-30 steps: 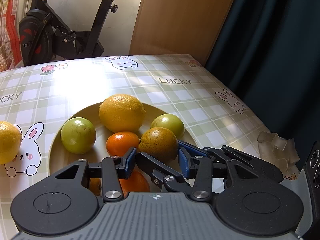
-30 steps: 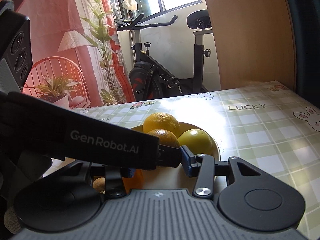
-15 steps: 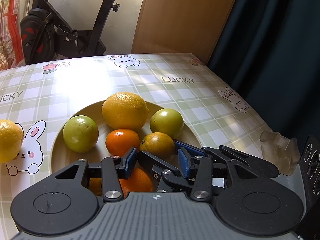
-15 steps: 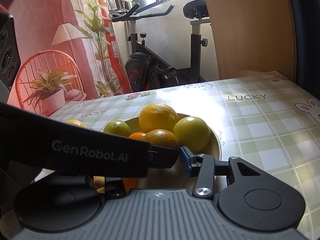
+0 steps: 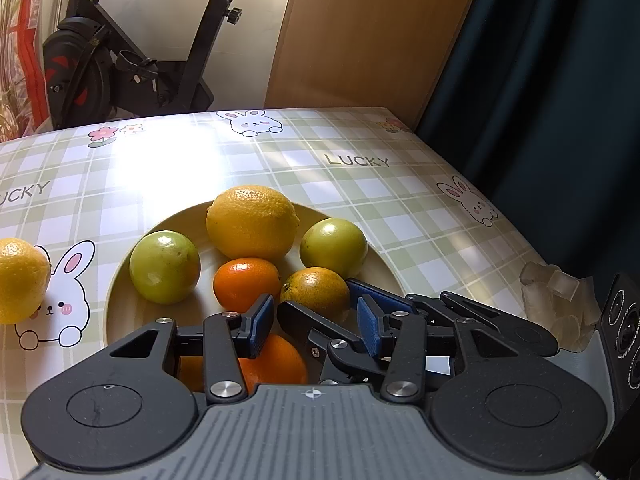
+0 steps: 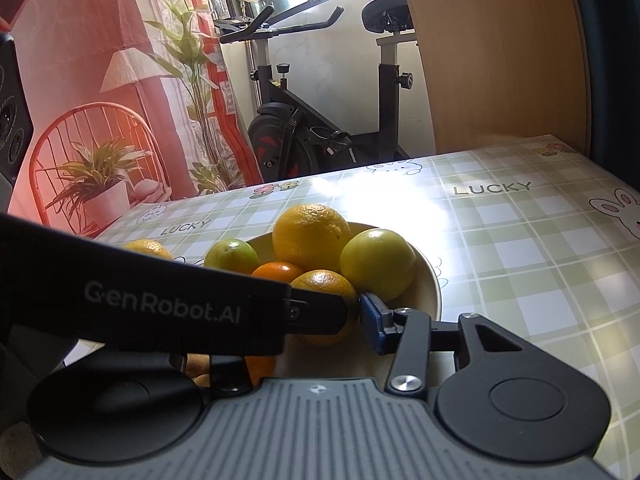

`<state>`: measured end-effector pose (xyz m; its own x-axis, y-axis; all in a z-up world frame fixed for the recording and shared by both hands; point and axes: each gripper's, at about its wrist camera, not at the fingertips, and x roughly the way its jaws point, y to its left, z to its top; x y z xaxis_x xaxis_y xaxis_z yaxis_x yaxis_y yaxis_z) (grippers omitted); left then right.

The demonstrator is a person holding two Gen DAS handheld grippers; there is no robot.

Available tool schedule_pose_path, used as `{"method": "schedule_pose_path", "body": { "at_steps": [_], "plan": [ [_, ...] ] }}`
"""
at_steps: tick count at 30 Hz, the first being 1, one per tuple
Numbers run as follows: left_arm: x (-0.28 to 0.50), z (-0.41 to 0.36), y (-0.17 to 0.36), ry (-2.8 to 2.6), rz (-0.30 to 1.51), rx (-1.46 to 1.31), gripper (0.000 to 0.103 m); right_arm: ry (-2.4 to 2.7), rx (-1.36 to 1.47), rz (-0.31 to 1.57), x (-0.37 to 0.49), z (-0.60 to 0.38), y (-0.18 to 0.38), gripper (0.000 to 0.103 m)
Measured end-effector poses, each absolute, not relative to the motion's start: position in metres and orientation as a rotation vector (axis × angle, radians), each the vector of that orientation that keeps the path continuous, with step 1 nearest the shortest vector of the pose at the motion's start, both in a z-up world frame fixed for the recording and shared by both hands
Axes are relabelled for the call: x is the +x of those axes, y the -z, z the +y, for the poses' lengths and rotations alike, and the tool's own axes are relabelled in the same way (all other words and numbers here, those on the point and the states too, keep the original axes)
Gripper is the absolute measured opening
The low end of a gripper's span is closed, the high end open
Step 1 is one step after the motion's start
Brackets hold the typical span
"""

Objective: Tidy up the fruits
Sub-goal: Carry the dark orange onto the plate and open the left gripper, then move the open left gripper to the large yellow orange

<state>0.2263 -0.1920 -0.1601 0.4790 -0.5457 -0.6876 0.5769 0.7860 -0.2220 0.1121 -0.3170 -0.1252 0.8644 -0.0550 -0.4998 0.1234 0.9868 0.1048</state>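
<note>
Your right gripper (image 5: 320, 312) grips a mottled green-orange tangerine (image 5: 316, 292) at the plate's (image 5: 120, 300) 5 o'clock edge, beside a large lemon (image 5: 252, 222), two green fruits and an orange. Your left gripper (image 5: 316, 326) stands open, empty, above it.

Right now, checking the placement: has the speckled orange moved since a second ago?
Yes: the speckled orange has sunk toward the plate, lower against the green fruit behind it.
</note>
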Motion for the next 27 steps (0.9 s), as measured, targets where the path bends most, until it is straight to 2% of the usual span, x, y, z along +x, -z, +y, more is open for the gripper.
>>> {"method": "schedule_pose_path", "body": {
  "at_steps": [4,9,14,27],
  "plan": [
    [0.225,-0.189,0.156,0.690,0.815,0.035,0.052,0.082,0.142,0.495,0.108,-0.318,0.124,0.048],
    [0.222,-0.183,0.151,0.696,0.805,0.024,0.053,0.073,0.153,0.455,0.102,-0.318,0.122,0.056],
    [0.220,-0.166,0.140,0.696,0.782,-0.008,0.053,0.075,0.135,0.432,0.096,-0.314,0.121,0.057],
    [0.231,-0.058,0.113,0.567,0.726,-0.051,0.054,0.123,0.145,0.381,0.091,-0.287,0.102,0.058]
  ]
}}
